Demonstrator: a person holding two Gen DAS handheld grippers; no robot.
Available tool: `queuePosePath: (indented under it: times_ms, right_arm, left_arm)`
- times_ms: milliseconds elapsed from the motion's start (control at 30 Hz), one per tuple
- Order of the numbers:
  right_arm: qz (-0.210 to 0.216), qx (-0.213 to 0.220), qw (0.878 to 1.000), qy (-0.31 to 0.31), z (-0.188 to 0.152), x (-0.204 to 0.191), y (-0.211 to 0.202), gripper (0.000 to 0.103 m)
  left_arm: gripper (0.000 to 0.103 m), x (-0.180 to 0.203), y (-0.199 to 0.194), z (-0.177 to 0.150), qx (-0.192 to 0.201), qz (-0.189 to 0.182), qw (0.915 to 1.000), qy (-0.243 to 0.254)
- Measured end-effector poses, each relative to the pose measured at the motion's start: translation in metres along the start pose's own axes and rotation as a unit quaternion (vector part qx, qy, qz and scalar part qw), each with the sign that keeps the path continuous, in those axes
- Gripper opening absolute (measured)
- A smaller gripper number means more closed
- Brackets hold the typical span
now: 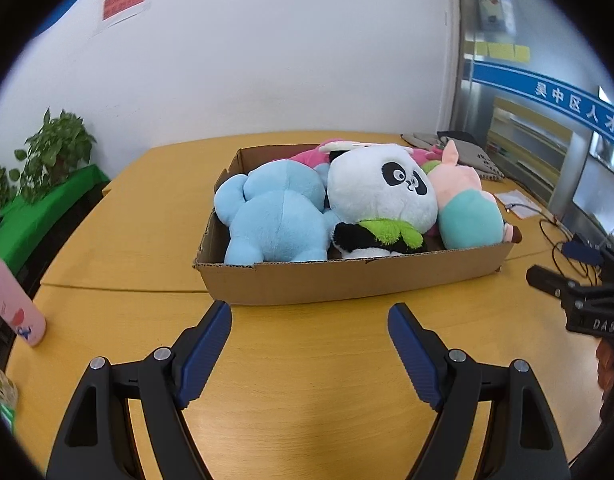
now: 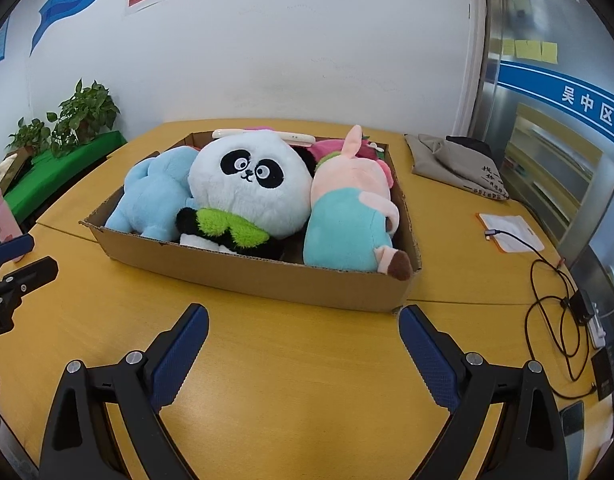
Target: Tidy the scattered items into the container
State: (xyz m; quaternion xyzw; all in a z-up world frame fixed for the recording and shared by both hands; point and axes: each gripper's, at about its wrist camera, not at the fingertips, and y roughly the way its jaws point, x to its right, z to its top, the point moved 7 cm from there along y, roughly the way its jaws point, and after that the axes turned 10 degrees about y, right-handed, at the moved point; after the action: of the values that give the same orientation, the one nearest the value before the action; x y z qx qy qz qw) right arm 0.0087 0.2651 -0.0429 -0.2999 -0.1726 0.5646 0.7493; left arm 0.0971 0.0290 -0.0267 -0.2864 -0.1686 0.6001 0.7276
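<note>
Both tools wide: left tool [image 1: 310, 316], right tool [image 2: 303, 318], "吴中区" banner [image 2: 587, 104] beyond cardboard box [image 2: 267, 276]

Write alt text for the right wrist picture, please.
A cardboard box on a yellow table holds a panda plush, a blue plush and a pink pig plush. The open right gripper hovers empty before it.
</note>
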Motion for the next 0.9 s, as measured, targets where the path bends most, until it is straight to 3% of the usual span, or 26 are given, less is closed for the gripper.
queuePosePath:
  times_ms: [267, 567, 733, 900]
  right_arm:
    - [-0.011, -0.011, 1.0, 0.007, -0.01, -0.001, 0.002, 0.098]
    - [-0.019, -0.022, 0.999, 0.016, -0.017, 0.0, 0.009, 0.098]
    - [-0.025, -0.027, 0.999, 0.021, -0.021, 0.001, 0.012, 0.098]
    - [-0.026, -0.026, 0.999, 0.02, -0.022, 0.0, 0.011, 0.098]
  left_arm:
    - [0.081, 0.005, 0.004, -0.005, 0.0, 0.013, 0.9996, -0.024]
    - [0.081, 0.012, 0.016, -0.006, -0.012, 0.002, 0.9999, -0.012]
    - [0.081, 0.012, 0.018, -0.008, -0.015, 0.023, 0.9996, -0.004]
    - [0.081, 0.016, 0.021, -0.011, -0.018, -0.004, 0.9998, -0.007]
